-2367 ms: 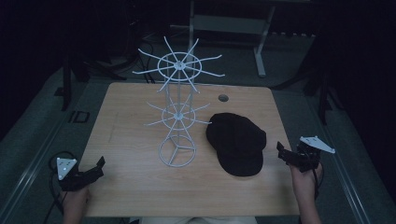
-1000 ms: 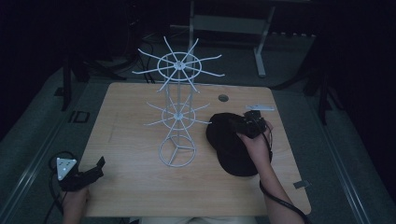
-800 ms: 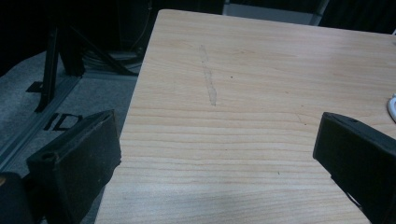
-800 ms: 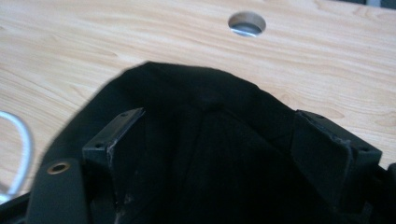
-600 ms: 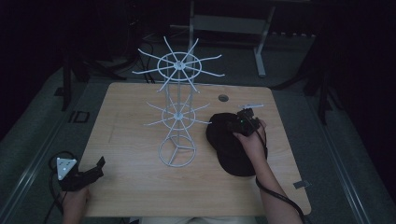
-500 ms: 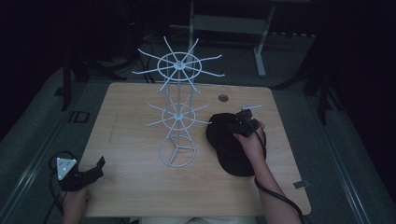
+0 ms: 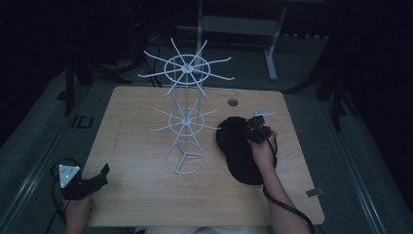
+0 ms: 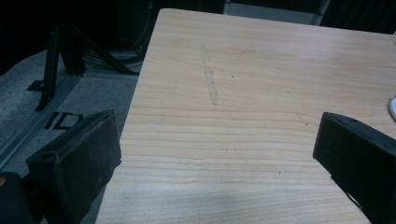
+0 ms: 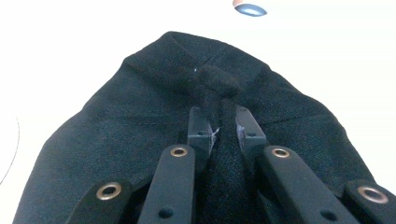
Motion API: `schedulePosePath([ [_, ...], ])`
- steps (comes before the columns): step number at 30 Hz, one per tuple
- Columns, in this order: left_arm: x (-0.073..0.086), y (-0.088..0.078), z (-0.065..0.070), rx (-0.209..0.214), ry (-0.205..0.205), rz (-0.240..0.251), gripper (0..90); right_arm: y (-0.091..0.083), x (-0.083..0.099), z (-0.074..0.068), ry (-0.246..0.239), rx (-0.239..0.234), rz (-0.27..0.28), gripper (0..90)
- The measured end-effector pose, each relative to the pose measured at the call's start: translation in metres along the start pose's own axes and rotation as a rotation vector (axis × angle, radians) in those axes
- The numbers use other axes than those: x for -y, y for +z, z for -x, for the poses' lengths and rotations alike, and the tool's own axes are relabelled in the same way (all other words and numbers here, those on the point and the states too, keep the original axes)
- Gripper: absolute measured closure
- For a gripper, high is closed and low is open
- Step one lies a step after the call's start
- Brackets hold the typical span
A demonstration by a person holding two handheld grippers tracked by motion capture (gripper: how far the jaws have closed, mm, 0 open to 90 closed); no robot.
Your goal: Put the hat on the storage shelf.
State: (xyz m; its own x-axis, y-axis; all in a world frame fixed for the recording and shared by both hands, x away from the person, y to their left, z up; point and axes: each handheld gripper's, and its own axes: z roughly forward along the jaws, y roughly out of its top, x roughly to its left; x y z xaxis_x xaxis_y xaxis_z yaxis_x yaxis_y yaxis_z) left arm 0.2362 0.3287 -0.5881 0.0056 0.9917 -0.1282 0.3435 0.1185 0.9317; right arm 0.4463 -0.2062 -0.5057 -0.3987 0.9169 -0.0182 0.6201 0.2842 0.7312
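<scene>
Black cap (image 7: 239, 152) lies flat on the right half of the bench (image 7: 146, 204), just right of the rack's ring base and not touching it as far as the high view shows. The bench is a pale wooden top with a small round cable hole (image 7: 233, 102) near its far edge. The white wire rack (image 7: 184, 122) stands upright near the middle, with two tiers of spoke-like arms, all of them bare.

The right gripper (image 9: 223, 122) is down on the crown of the cap, its jaws drawn close on a ridge of the dark cloth just below the top button (image 9: 217, 80); the pinch looks made, but the cap rests on the wood, not yet lifted. The left gripper (image 7: 100, 174) sits at the near left corner, its jaws spread wide over bare wood and holding nothing.

By my judgement the work is at its start: the grasp is taken, and raising the cap and hanging it on an arm of the rack is all left to do.
</scene>
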Motion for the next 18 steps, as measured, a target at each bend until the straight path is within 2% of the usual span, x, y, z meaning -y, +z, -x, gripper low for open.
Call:
schedulePosePath([
  [7, 0.0, 0.0, 0.0, -0.001, 0.002, -0.001, 1.5, -0.013, 0.001, 0.003, 0.007, -0.004, 0.054, 81.4],
  [13, 0.0, 0.0, 0.0, -0.001, 0.002, -0.002, 1.4, -0.031, 0.002, 0.008, 0.01, 0.018, 0.114, 81.8],
  [18, 0.0, 0.0, 0.0, -0.002, 0.003, -0.001, 1.4, -0.044, 0.003, 0.012, 0.01, 0.016, 0.139, 81.9],
])
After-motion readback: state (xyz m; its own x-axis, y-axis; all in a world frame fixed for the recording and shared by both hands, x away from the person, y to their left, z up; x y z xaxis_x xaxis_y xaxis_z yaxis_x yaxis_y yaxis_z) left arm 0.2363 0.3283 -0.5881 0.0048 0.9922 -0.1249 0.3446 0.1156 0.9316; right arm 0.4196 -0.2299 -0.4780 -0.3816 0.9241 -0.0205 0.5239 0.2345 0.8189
